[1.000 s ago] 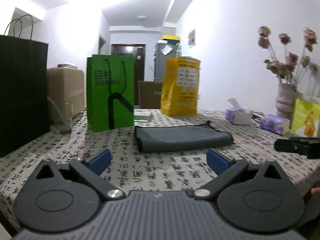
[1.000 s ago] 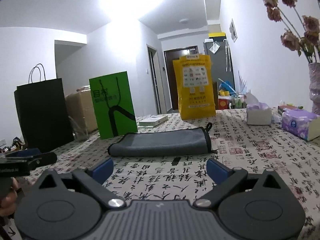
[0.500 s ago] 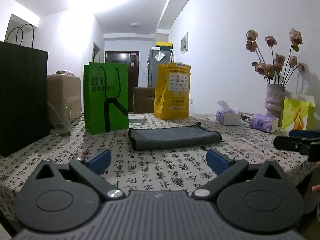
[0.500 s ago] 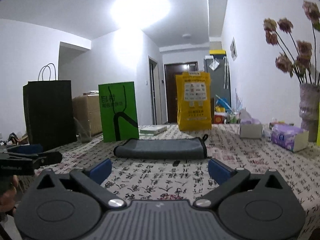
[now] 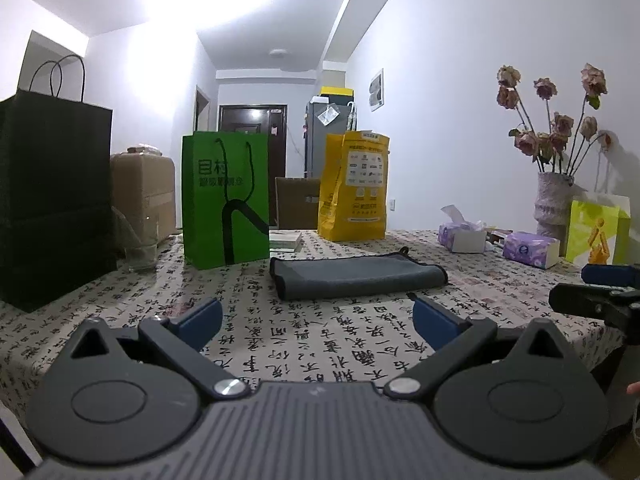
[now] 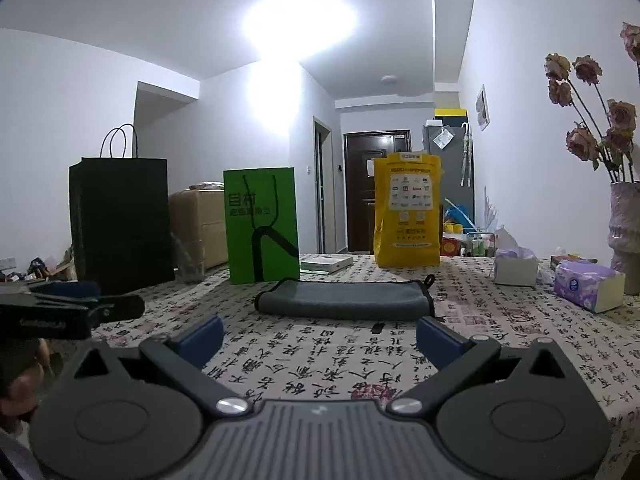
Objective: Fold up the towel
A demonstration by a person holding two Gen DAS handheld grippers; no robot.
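A grey towel (image 5: 356, 278) lies folded in a flat long strip on the patterned tablecloth (image 5: 320, 344), mid-table. It also shows in the right wrist view (image 6: 344, 299), with a small loop at its right end. My left gripper (image 5: 318, 318) is open and empty, held near the table's front edge, well short of the towel. My right gripper (image 6: 320, 334) is open and empty, also short of the towel. Each gripper shows at the edge of the other's view: the right one (image 5: 600, 294) and the left one (image 6: 72, 308).
Behind the towel stand a green paper bag (image 5: 226, 200), a yellow bag (image 5: 354, 186) and a black bag (image 5: 52, 200). A glass (image 5: 140, 254) and cardboard boxes are at the left. Tissue packs (image 5: 530, 248), a vase of dried roses (image 5: 554, 204) and a small yellow-green bag (image 5: 598, 232) are at the right.
Both grippers have pulled back and dropped lower toward the table's near edge, so the towel looks smaller and flatter. Both stay open; the towel has not moved.
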